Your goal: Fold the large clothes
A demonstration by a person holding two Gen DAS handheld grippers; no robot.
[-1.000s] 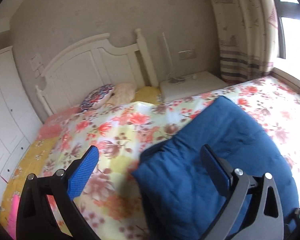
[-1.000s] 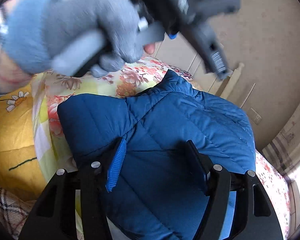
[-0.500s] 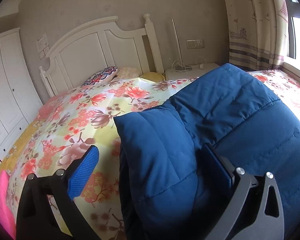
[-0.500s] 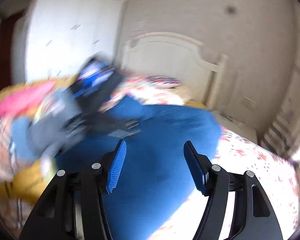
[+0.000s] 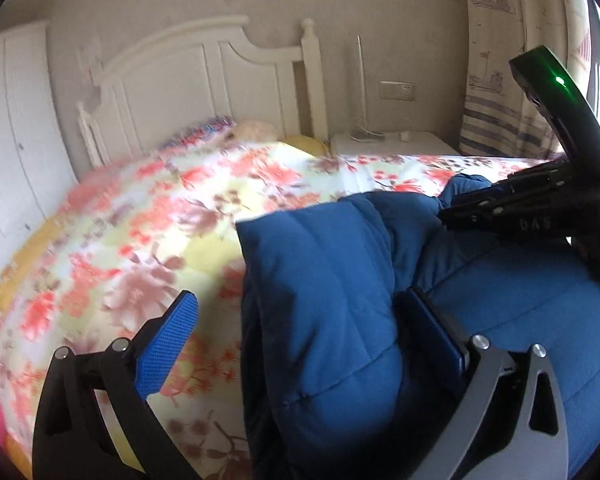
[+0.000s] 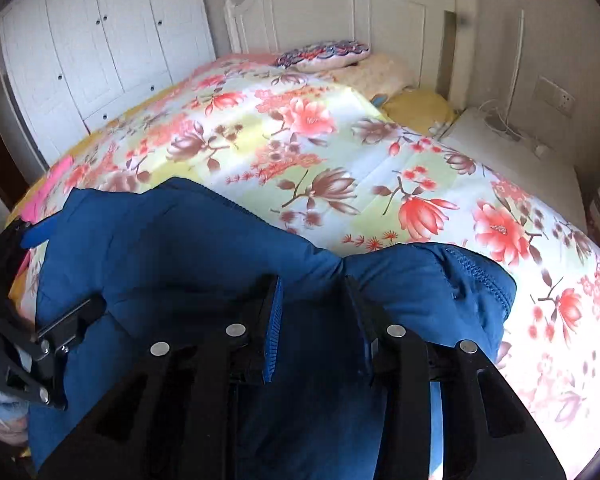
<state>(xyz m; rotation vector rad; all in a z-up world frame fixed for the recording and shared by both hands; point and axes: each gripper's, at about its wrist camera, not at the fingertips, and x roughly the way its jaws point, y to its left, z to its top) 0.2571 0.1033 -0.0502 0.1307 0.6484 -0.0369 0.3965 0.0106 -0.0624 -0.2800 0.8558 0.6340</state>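
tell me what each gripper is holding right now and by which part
The left gripper stands open around a folded edge of the blue jacket, not gripping. The right gripper is closing on a jacket fold near the zipper; a firm hold cannot be told.

— left gripper point(image 5: 300, 332)? 
— angled downward, jaws spread wide, blue-padded fingers point(image 5: 168, 334) far apart; right-hand finger pressed against blue padded fabric, left-hand one hanging free, so nothing clamped.

— right gripper point(image 6: 314, 312)? 
— also tipped steeply down, jaws closing, gap already narrow, blue fabric bunched between the pads. not clear from the wrist view whether the pads are biting yet.

— seen from the other side? 
— right gripper's black body point(image 5: 540, 204) reaching in from the right edge, nose toward the left; left gripper's frame point(image 6: 24, 340) at the lower left of the right wrist view.
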